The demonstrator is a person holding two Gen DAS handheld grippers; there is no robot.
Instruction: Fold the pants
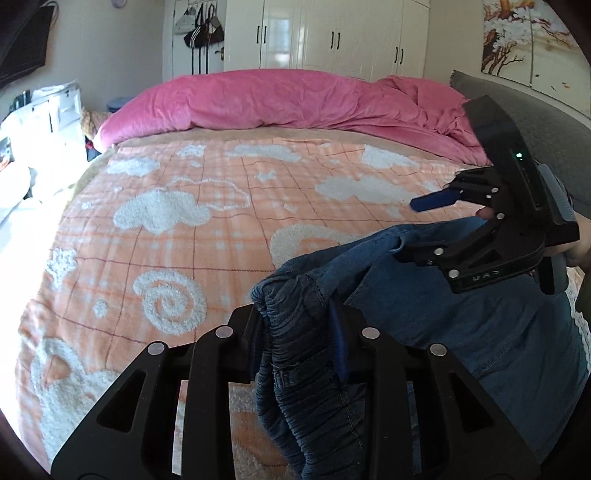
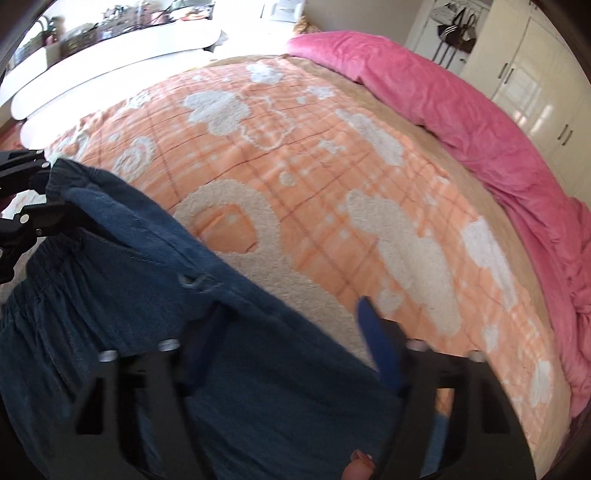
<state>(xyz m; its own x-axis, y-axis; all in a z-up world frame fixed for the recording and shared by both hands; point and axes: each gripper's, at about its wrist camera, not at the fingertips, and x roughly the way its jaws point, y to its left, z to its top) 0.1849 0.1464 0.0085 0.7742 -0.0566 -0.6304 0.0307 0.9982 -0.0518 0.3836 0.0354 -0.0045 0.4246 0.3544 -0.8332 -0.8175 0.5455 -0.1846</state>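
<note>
Blue denim pants [image 1: 424, 314] with an elastic waistband are held up over the bed. My left gripper [image 1: 295, 332] is shut on the bunched waistband at one end. My right gripper [image 1: 406, 229] shows in the left wrist view with its jaws spread wide; its lower finger touches the waistband edge and its blue-tipped upper finger [image 1: 432, 201] is raised clear. In the right wrist view the pants [image 2: 147, 295] lie across the open right gripper [image 2: 291, 317], covering its left finger; the blue right finger [image 2: 376, 343] is bare. The left gripper [image 2: 40, 195] holds the far waistband corner there.
An orange plaid blanket [image 1: 221, 206] with white fluffy shapes covers the bed. A pink duvet [image 1: 277, 103] is heaped along the far side. A grey pillow [image 1: 535, 110] lies at the right. White wardrobes [image 1: 332, 33] stand behind. A white desk [image 2: 110, 48] borders the bed.
</note>
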